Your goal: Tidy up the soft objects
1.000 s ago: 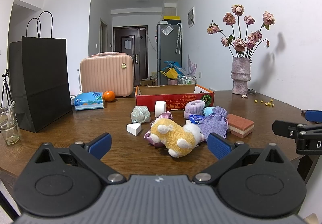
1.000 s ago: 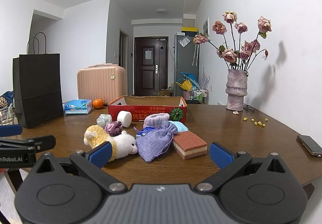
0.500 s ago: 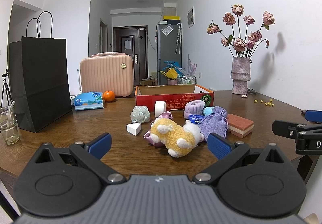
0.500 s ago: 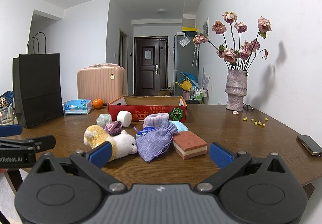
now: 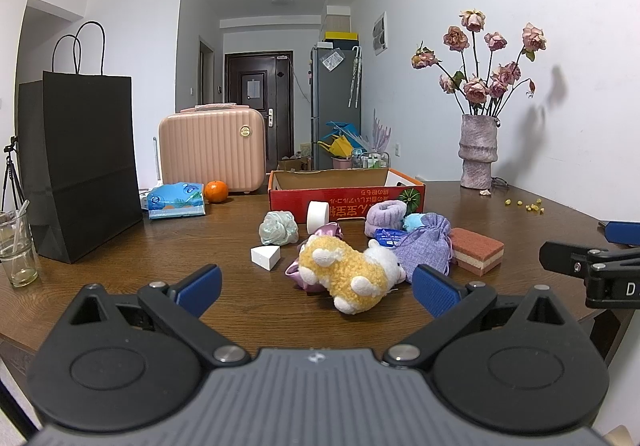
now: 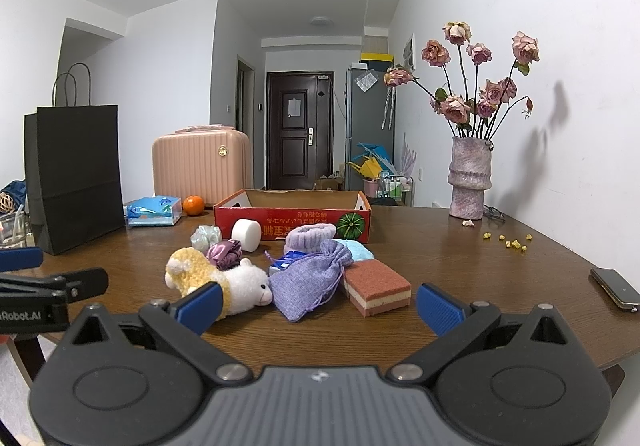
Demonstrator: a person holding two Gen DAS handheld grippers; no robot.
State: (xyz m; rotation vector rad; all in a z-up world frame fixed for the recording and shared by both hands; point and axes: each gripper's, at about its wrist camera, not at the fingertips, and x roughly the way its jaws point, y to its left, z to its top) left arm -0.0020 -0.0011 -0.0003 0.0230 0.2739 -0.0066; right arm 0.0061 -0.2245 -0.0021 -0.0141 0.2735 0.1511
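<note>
Nothing has moved: both grippers, left (image 5: 316, 288) and right (image 6: 318, 304), hover spread wide and empty near the table (image 5: 200, 246) edge. Plush sheep (image 5: 352, 272) lies on its side before the red box (image 5: 346, 197), head toward the lavender pouch (image 5: 424, 250).

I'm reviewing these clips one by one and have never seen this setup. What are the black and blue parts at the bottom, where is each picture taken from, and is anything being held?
No robot here: a person carries a two-finger tool in each hand. Each picture comes from a fisheye camera on one tool, looking forward along its fingers. The left hand-held gripper and the right hand-held gripper are both open and hold nothing. Each also shows at the edge of the other's view.

On the wooden table lies a pile of soft things: a plush sheep, a lilac drawstring pouch, a layered sponge and a white foam wedge. Behind them stands an open red cardboard box. Nearby are a black paper bag, an orange and a vase of dried roses.
</note>
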